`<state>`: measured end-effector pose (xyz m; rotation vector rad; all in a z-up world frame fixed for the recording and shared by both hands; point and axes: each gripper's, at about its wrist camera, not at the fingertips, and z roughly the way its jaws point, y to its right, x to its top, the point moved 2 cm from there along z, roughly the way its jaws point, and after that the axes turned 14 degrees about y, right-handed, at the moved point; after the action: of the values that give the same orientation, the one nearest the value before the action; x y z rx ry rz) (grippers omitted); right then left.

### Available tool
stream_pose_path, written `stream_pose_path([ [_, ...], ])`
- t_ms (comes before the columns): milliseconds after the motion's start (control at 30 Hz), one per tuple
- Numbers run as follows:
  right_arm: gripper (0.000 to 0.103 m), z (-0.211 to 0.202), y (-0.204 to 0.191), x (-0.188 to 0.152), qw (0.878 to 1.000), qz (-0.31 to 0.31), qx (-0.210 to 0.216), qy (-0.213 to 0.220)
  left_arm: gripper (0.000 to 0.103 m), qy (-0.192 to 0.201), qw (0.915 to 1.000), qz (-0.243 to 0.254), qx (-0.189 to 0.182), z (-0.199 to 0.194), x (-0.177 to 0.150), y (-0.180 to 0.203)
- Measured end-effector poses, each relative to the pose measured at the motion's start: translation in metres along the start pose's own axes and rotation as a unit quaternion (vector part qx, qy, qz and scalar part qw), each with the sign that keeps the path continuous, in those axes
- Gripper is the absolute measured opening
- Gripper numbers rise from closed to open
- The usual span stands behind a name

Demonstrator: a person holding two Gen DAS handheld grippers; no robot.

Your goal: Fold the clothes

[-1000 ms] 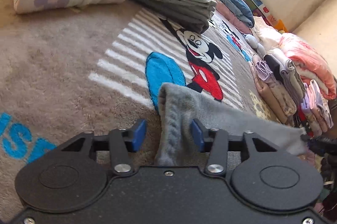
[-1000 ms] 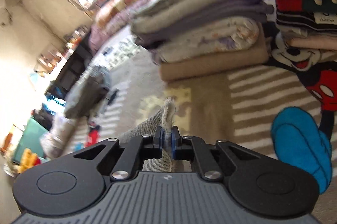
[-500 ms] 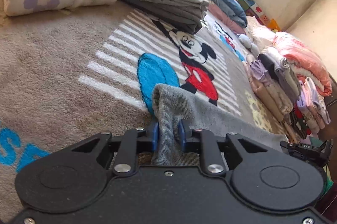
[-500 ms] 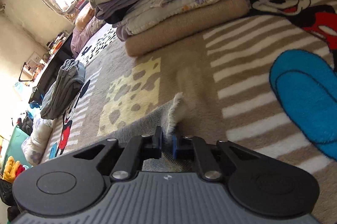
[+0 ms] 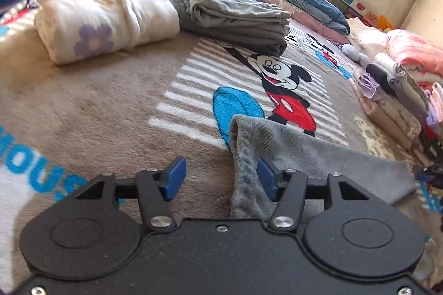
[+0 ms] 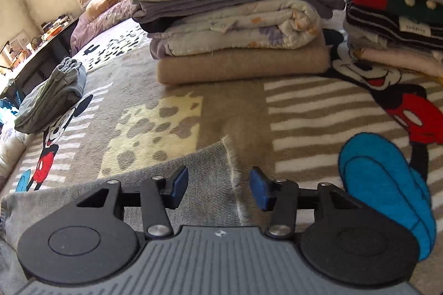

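Much of the folding looks done already: in the right wrist view a tall pile of folded blankets and clothes in grey, purple and tan (image 6: 238, 18) fills the upper centre, a second pile of striped and patterned folded clothes (image 6: 396, 18) stands at the upper right, and a small folded grey-green bundle (image 6: 52, 95) lies at the left. The left wrist view adds a folded cream blanket with purple flowers (image 5: 105, 18) at the upper left and a row of small folded garments (image 5: 393, 101) along the right edge. The piece in hand is a grey knitted garment (image 5: 304, 156), lying flat on the tan plush cartoon-mouse blanket (image 5: 97, 106) that covers the bed, low in both frames. The left claw (image 5: 221, 178) has its jaws opening; the garment's rounded folded edge lies between the blue pads, close by the right-hand one, but is not pinched. The right claw (image 6: 218, 185) is likewise opening, with the garment's frayed pale edge lying between its pads, unheld. My reading is that one fold has just been laid down, and the garment probably needs another fold before it joins a pile.
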<state>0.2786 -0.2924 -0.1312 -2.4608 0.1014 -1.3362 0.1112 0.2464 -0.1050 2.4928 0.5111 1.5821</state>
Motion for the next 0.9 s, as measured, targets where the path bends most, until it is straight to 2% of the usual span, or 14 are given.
stream_pose_path([
  [133, 0.053, -0.043, -0.021, -0.014, 0.999, 0.0, 0.045, 0.028, 0.056, 0.022, 0.9998, -0.002, -0.003, -0.031, -0.003, 0.011],
  [200, 0.054, -0.066, -0.031, -0.023, 0.997, 0.001, 0.068, 0.035, 0.056, 0.016, 0.9996, -0.024, 0.001, -0.043, -0.009, 0.013],
  [300, 0.056, -0.103, -0.031, -0.043, 0.995, 0.038, 0.081, 0.054, 0.056, -0.001, 0.9972, -0.074, 0.011, -0.057, -0.021, 0.007],
  [500, 0.059, -0.158, -0.002, -0.093, 0.991, 0.106, 0.034, 0.074, 0.057, -0.019, 0.9872, -0.158, 0.013, -0.072, -0.043, -0.008],
  [633, 0.068, -0.171, 0.023, -0.121, 0.984, 0.163, 0.003, 0.074, 0.058, -0.023, 0.9801, -0.197, 0.005, -0.068, -0.051, -0.012],
  [667, 0.068, -0.17, 0.027, -0.125, 0.983, 0.171, 0.003, 0.069, 0.054, -0.023, 0.978, -0.208, 0.0, -0.065, -0.054, -0.013],
  [700, 0.068, -0.168, 0.03, -0.129, 0.982, 0.178, 0.003, 0.065, 0.016, -0.025, 0.9746, -0.222, -0.006, -0.061, -0.056, -0.014],
  [733, 0.068, -0.165, 0.032, -0.133, 0.981, 0.185, 0.003, 0.064, 0.011, -0.03, 0.9699, -0.242, -0.007, -0.06, -0.058, -0.017],
  [800, 0.069, -0.164, 0.033, -0.136, 0.979, 0.192, 0.005, 0.068, 0.011, 0.0, 0.9568, -0.29, -0.019, -0.074, -0.055, -0.025],
  [867, 0.069, -0.165, 0.029, -0.135, 0.979, 0.19, 0.017, 0.07, 0.012, 0.004, 0.9513, -0.308, -0.02, -0.077, -0.06, -0.035],
  [900, 0.069, -0.165, 0.027, -0.135, 0.979, 0.188, 0.023, 0.071, 0.016, -0.018, 0.9535, -0.301, -0.001, -0.072, -0.066, -0.039],
])
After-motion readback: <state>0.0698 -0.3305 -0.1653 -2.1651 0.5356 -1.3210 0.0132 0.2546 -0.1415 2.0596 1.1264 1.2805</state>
